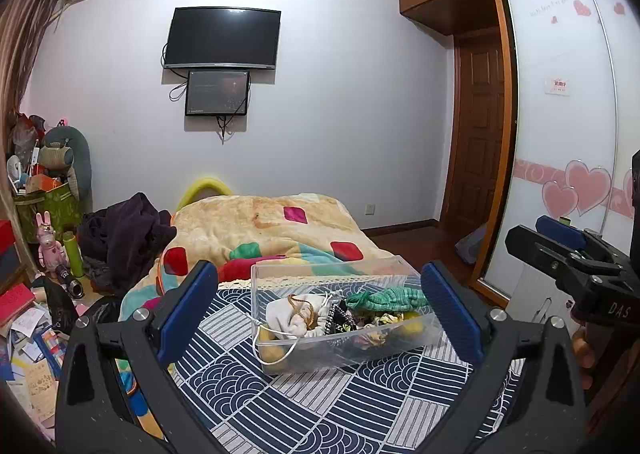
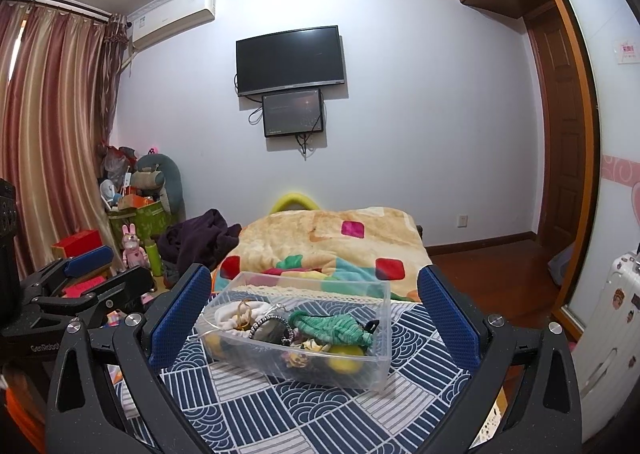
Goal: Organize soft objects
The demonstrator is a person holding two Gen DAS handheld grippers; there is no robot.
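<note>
A clear plastic box stands on a blue-and-white patterned cloth on the bed. It holds soft things: a white drawstring pouch, a green knitted item, dark beaded pieces and yellow items. My left gripper is open and empty, its blue pads either side of the box, short of it. In the right wrist view the box shows with the green item and white pouch. My right gripper is open and empty, also short of the box.
A colourful blanket covers the bed behind the box. A dark garment lies at the bed's left. Floor clutter and a green bin fill the left side. A wardrobe and a white suitcase stand to the right.
</note>
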